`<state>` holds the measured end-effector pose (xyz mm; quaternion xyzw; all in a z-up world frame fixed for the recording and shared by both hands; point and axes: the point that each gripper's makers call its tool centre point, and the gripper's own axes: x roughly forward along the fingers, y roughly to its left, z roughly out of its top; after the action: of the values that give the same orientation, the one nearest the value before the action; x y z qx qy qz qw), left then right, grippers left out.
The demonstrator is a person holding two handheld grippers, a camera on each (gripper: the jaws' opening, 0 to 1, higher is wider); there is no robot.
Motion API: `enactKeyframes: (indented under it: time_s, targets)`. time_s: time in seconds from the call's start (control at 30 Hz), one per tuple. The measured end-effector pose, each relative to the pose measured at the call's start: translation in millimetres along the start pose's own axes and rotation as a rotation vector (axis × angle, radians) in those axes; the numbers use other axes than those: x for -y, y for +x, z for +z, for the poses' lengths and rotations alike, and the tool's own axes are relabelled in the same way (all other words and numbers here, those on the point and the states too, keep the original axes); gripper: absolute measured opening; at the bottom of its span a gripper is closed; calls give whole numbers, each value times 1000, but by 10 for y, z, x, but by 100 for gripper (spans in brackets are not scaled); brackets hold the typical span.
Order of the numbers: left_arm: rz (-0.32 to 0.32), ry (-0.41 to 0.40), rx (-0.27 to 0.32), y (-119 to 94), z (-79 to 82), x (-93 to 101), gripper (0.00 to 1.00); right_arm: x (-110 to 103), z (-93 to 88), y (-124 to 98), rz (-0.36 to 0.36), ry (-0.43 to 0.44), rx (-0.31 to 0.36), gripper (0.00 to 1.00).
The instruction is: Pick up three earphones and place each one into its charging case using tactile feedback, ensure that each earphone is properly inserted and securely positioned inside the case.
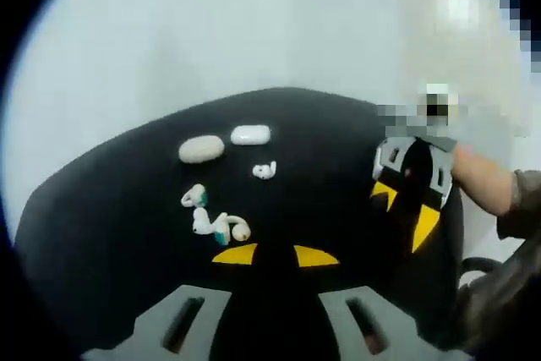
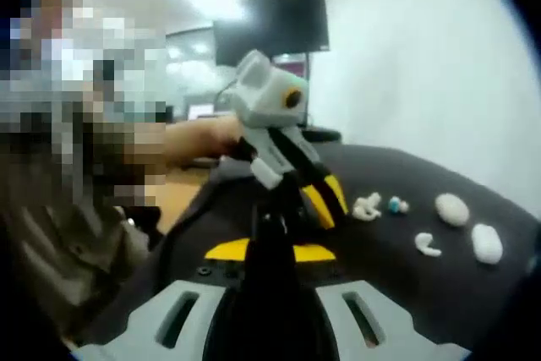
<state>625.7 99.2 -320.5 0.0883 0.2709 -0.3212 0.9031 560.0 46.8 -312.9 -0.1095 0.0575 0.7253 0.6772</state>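
Two cameras face each other across one black table.

The left gripper view looks from the near edge over the black table [image 1: 110, 234] toward a pale wall, somewhat high, with the earphones [image 1: 215, 217] and cases [image 1: 224, 143] at middle distance and the right gripper [image 1: 406, 205] entering from the right. The right gripper view looks back from the opposite side, low and close, with the left gripper [image 2: 325, 200] just ahead and the same earphones and cases beyond it.

earphones [image 1: 215, 217] before cases [image 1: 201, 149], on table [image 1: 101, 209]
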Motion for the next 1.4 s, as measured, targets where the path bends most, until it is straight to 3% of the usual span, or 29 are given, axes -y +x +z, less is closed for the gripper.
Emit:
enactKeyframes:
  time_s: [0.1, 0.17, 0.23, 0.3, 0.33, 0.4, 0.5, 0.57, 0.73, 0.8, 0.83, 0.97, 1.07, 1.17, 1.27, 1.37, 1.4]
  targets:
    - [-30, -8, -8, -111, -50, -24, 10, 1, 1, -1, 1, -5, 1, 19]
    - [-110, -49, 37, -202, -13, 13, 10, 5, 3, 0, 6, 3, 2, 19]
    - [-212, -130, 79, -305, 31, 45, 10, 4, 3, 0, 7, 2, 3, 19]
    - [-368, -209, 43, -410, -32, 179, 10, 1, 4, 1, 6, -1, 2, 19]
    - [-411, -216, 20, -432, -68, 204, 10, -1, 5, 1, 5, -4, 2, 19]
    - [-405, -174, -1, -434, -143, 215, 10, 0, 6, 1, 5, -5, 2, 19]
    - [-327, -87, -55, -404, -276, 145, 16, 1, 8, 0, 8, -2, 4, 19]
    - [-274, -31, -48, -396, -293, 65, 15, -1, 9, -1, 6, -5, 3, 19]
    - [-181, -138, 22, -423, -162, -252, 14, -9, 11, -3, 5, -12, 3, 19]
    - [-119, -117, 42, -448, -123, -418, 12, -10, 11, -4, 7, -9, 4, 19]
    - [-122, -114, 49, -468, -103, -423, 12, -5, 11, -5, 8, -9, 4, 19]
    - [-182, -109, 97, -531, 35, -261, 12, -6, 11, -6, 6, -13, 4, 19]
    - [-238, 15, 103, -540, 90, 53, 12, 0, 10, -7, 7, -12, 4, 19]
    - [-184, 187, 31, -446, 7, 180, 11, -4, 9, -6, 6, -15, 3, 19]
    - [-120, 294, -34, -341, -117, 184, 11, -6, 6, -6, 2, -20, 0, 19]
    - [-125, 325, -63, -265, -227, 255, 10, -4, 1, -5, 2, -23, -3, 19]
    - [-118, 328, -46, -249, -221, 262, 10, -1, -1, -5, 4, -21, -4, 19]
